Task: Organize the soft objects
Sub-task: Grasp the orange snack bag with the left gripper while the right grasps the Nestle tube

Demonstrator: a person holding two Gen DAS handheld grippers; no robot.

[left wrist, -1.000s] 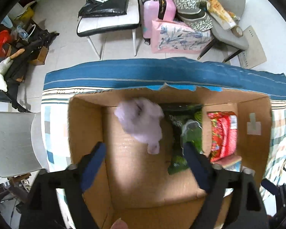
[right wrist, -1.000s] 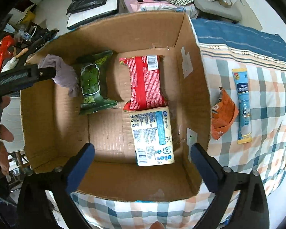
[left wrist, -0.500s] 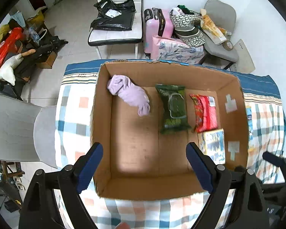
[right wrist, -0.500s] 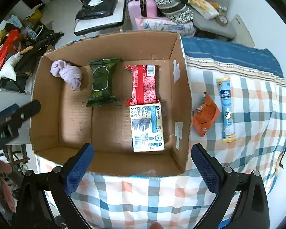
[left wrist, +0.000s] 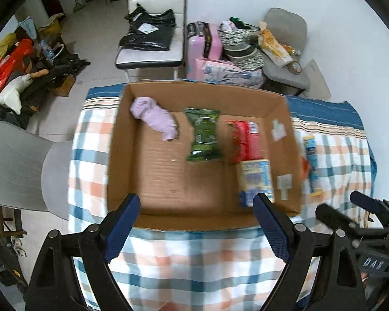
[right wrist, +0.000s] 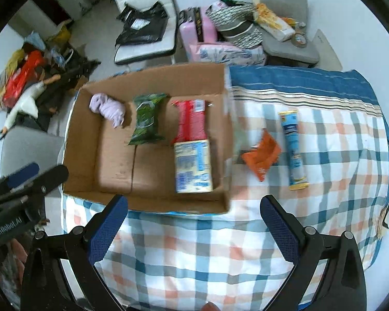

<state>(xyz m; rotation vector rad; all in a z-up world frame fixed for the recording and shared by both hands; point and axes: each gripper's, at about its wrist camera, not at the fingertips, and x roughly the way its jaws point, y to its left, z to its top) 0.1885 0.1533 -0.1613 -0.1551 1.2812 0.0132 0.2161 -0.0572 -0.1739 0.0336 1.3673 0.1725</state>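
Observation:
An open cardboard box (left wrist: pixel 122 155) (right wrist: pixel 83 140) stands on a checked cloth. Inside lie a lilac cloth bundle (left wrist: pixel 155 119) (right wrist: pixel 109 108), a green pack (left wrist: pixel 203 134) (right wrist: pixel 146 119), a red pack (left wrist: pixel 245 140) (right wrist: pixel 192 121) and a pale yellow-blue pack (left wrist: pixel 255 178) (right wrist: pixel 193 165). An orange pouch (right wrist: pixel 262 155) and a long blue-yellow pack (right wrist: pixel 294 150) (left wrist: pixel 311 160) lie on the cloth right of the box. My left gripper (left wrist: pixel 197 225) is open and empty, above the box's near edge. My right gripper (right wrist: pixel 194 225) is open and empty, near the box's front right corner.
The checked cloth (right wrist: pixel 194 259) covers a table with a blue band at the far side. A grey chair (left wrist: pixel 15 165) stands left. A white chair with black bags (left wrist: pixel 153 33), a pink suitcase (left wrist: pixel 205 41) and a grey chair with hats (left wrist: pixel 285 41) stand behind.
The lilac cloth has dropped from beside the left gripper into the box's far left corner. Both grippers have pulled back and up from the box, staying open.

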